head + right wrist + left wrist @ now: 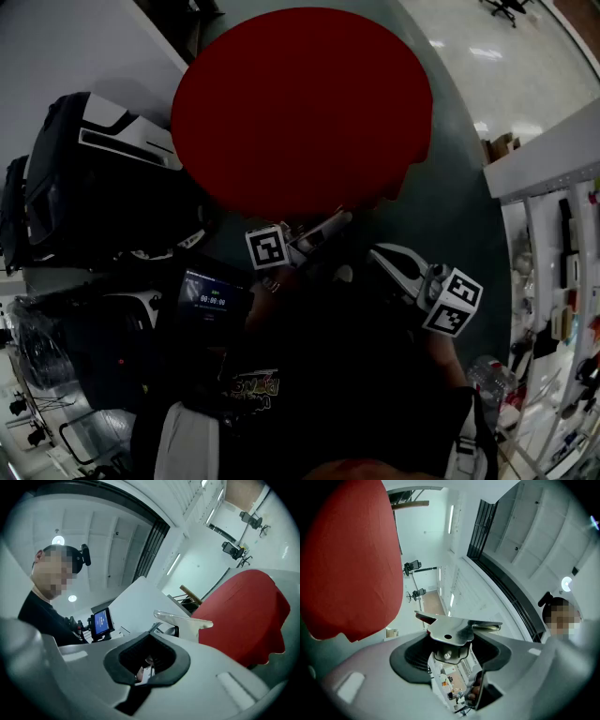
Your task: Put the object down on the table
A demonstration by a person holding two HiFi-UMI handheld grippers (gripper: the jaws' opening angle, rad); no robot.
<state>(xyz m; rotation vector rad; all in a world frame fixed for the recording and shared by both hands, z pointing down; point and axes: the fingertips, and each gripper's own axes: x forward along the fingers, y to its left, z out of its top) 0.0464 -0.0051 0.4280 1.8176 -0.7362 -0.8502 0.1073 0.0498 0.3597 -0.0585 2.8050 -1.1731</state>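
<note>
The red tabletop [300, 103] fills the upper middle of the head view and looks bare. Both grippers hang below its lower edge. The right gripper [389, 258] is closed and seems empty. The left gripper [330, 226] is drawn narrow on what looks like the object, a metal piece [451, 631]. If released here, short of the tabletop, the piece would likely fall, and its slick surface could slip.

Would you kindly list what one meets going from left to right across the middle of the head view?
A black equipment case → small blue-lit screen → left gripper → right gripper → cluttered shelves.
</note>
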